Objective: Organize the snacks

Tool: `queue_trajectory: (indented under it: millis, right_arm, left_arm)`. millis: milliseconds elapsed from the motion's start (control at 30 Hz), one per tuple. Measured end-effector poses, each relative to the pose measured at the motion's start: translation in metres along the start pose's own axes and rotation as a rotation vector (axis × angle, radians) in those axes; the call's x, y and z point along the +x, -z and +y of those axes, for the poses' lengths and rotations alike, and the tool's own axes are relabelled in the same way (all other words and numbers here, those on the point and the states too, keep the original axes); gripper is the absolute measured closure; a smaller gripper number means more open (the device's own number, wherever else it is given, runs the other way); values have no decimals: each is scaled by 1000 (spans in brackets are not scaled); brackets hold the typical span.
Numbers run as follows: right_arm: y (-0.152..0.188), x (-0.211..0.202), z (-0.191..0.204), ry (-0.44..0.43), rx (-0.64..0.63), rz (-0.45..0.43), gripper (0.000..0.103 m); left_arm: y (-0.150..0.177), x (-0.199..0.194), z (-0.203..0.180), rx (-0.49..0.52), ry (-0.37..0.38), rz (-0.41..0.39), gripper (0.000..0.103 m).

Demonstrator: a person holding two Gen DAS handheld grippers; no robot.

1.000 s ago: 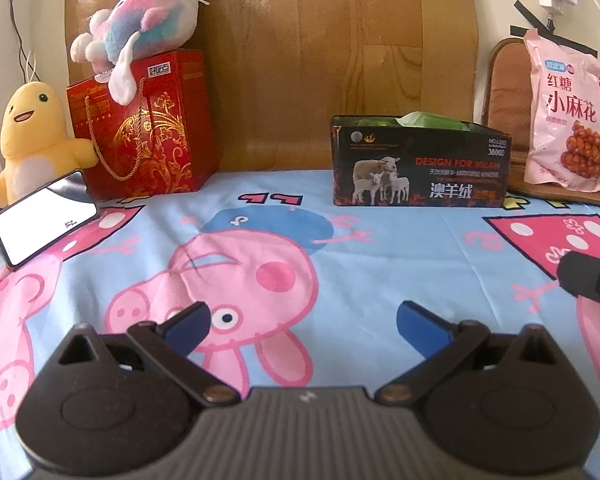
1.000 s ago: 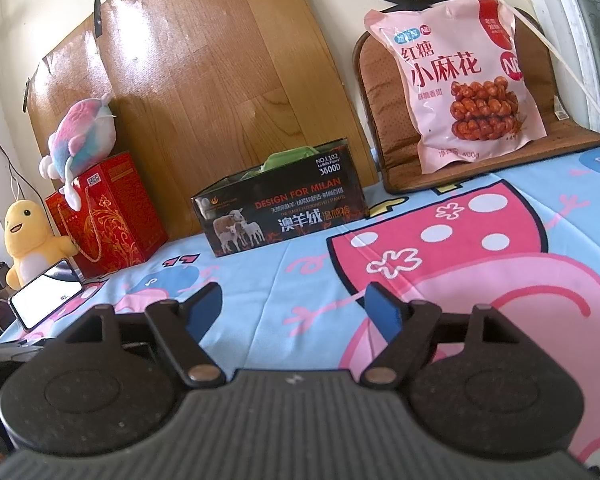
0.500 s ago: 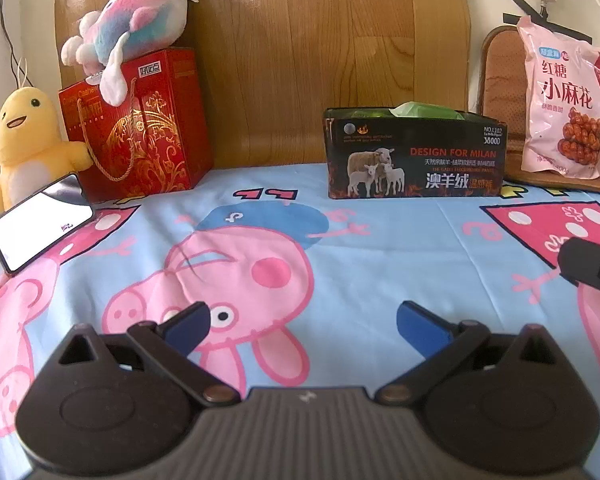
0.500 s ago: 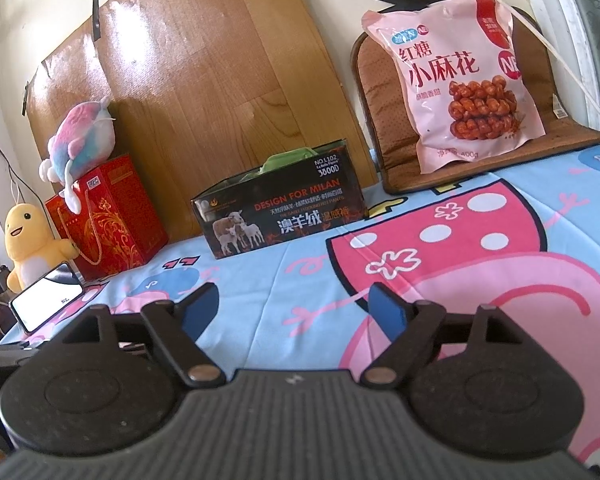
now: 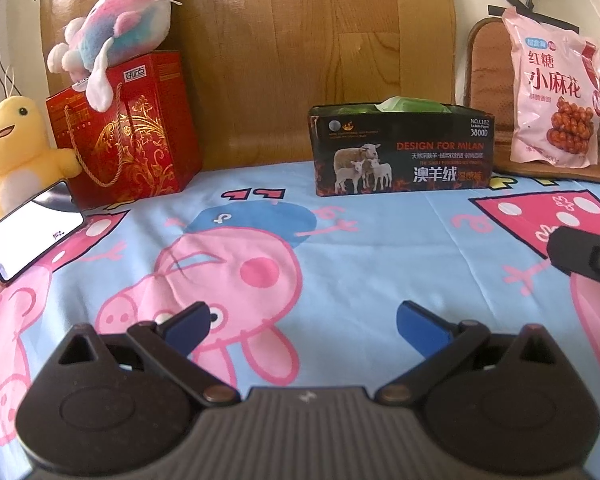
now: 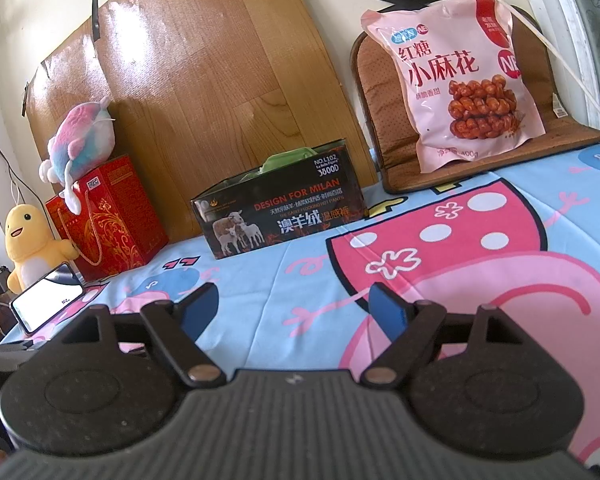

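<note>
The left gripper (image 5: 302,326) hangs low over the cartoon-pig bedsheet (image 5: 360,248) with its jaws spread wide — nothing sits between the blue pads (image 5: 188,326), and they touch nothing. The right gripper (image 6: 294,310) is likewise wide apart and empty above the same sheet; part of its black body shows at the right edge of the left wrist view.

The pink snack bag (image 6: 464,80) stands upright, leaning against a brown cushion (image 6: 376,92) at the far right, well apart from both grippers. Just left of it stands the open black box (image 5: 402,150) printed with sheep, something green (image 5: 410,105) poking from its top. It backs onto a wooden board (image 5: 312,40).

Farther left — a red gift box (image 5: 128,128) with a pink-and-blue plush (image 5: 120,28) on top, a yellow plush (image 5: 16,152) beside it, and a phone (image 5: 32,230) propped at a tilt, screen lit.
</note>
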State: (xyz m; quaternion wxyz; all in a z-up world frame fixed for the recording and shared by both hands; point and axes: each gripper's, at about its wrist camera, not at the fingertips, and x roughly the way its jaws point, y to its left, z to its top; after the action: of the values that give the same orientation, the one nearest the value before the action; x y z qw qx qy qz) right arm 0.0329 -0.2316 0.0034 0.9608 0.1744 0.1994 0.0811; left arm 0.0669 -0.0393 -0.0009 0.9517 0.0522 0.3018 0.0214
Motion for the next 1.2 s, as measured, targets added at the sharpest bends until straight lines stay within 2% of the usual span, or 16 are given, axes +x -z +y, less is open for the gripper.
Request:
queue_trajectory:
  millis: [1200]
  right_arm:
    - [0,0,0,1,1,-1,18]
  left_arm:
    - [2,0,0,-8,23,-4,0]
